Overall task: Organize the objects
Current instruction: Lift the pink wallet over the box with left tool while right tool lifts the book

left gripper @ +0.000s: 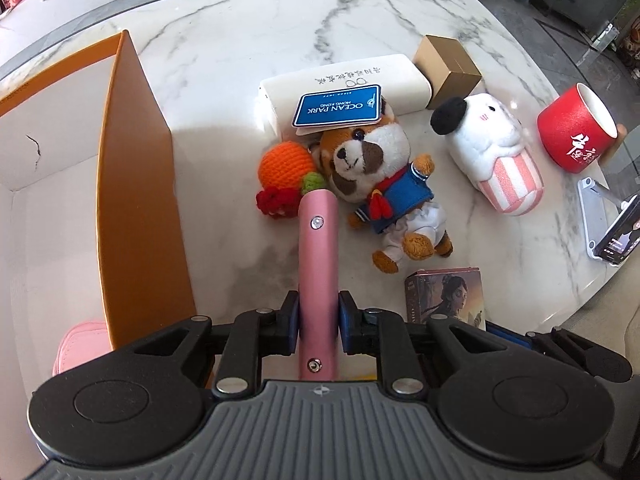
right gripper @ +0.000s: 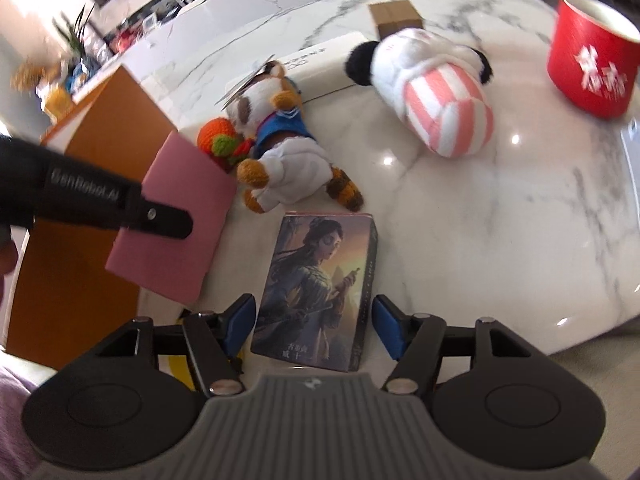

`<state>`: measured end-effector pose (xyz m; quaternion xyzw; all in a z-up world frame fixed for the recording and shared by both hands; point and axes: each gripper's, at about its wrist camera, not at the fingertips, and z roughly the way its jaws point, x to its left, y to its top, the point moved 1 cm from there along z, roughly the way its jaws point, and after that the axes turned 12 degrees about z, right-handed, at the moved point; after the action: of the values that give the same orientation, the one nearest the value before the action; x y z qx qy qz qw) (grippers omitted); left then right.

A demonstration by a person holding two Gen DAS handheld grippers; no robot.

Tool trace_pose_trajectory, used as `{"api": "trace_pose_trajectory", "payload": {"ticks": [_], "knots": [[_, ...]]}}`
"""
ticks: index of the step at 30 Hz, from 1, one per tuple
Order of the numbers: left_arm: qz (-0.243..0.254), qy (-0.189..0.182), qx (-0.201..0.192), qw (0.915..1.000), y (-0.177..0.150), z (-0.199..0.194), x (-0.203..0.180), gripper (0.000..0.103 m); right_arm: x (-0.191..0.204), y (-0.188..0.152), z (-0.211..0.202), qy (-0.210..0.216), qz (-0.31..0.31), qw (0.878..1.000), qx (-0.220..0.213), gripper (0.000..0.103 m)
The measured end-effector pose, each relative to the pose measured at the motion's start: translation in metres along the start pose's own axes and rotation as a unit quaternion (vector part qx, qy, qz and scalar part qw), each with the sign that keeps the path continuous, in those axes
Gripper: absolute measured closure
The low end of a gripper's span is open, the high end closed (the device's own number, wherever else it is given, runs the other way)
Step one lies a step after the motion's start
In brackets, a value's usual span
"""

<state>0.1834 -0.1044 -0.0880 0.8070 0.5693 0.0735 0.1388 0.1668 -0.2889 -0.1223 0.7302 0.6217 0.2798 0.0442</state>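
1. Left wrist view: left gripper (left gripper: 318,316) has its fingers pinching a pink flat case (left gripper: 317,264) edge-on, raised above the marble surface (left gripper: 224,40), pointing to 12 o'clock.
2. Orange box (left gripper: 136,184) stands open at 9 o'clock, just beside the case.
3. Red panda plush (left gripper: 380,168) lies ahead, crocheted orange (left gripper: 284,164) touching its head.
4. Right wrist view: right gripper (right gripper: 314,324) has its fingers spread either side of the illustrated card box (right gripper: 320,288), which lies flat.
5. Red cup (right gripper: 592,56) sits at 2 o'clock, striped plush (right gripper: 436,92) at 1 o'clock.
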Motion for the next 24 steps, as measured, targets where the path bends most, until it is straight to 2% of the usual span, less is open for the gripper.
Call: {"api": "trace_pose_trajectory", "payload": {"ticks": [3,6,11,17,18,19,20,22,24], "knots": [[-0.006,-0.007,-0.005,0.9999,-0.003,-0.002,0.001,0.082,0.008,-0.001,0.004,-0.018,-0.026,0.999,-0.009,0.038],[-0.013,-0.027,-0.021,0.9993,-0.006,-0.012,0.001,0.082,0.006,0.000,0.004,-0.017,-0.023,1.000,-0.011,0.039],[-0.014,-0.060,-0.070,0.9957,-0.012,-0.052,0.004,0.082,0.003,-0.003,-0.002,-0.016,-0.003,1.000,-0.021,0.040],[-0.026,-0.094,-0.126,0.9872,-0.025,-0.108,0.025,0.082,0.009,0.004,-0.029,0.022,0.035,0.998,-0.039,0.041],[-0.029,-0.097,-0.134,0.9858,-0.029,-0.116,0.029,0.082,0.012,0.006,-0.038,0.014,0.036,0.998,-0.057,0.071],[-0.032,-0.099,-0.141,0.9845,-0.032,-0.124,0.035,0.082,0.014,0.009,-0.047,0.025,0.036,0.997,-0.068,0.099],[-0.034,-0.100,-0.147,0.9835,-0.036,-0.131,0.040,0.082,0.015,0.012,-0.055,0.044,0.049,0.995,-0.069,0.103],[-0.041,-0.097,-0.156,0.9820,-0.043,-0.143,0.051,0.082,0.020,0.016,-0.065,0.069,0.059,0.994,-0.067,0.103],[-0.046,-0.092,-0.165,0.9809,-0.050,-0.151,0.061,0.082,0.034,0.016,-0.068,0.044,0.035,0.995,-0.079,0.103]]}}
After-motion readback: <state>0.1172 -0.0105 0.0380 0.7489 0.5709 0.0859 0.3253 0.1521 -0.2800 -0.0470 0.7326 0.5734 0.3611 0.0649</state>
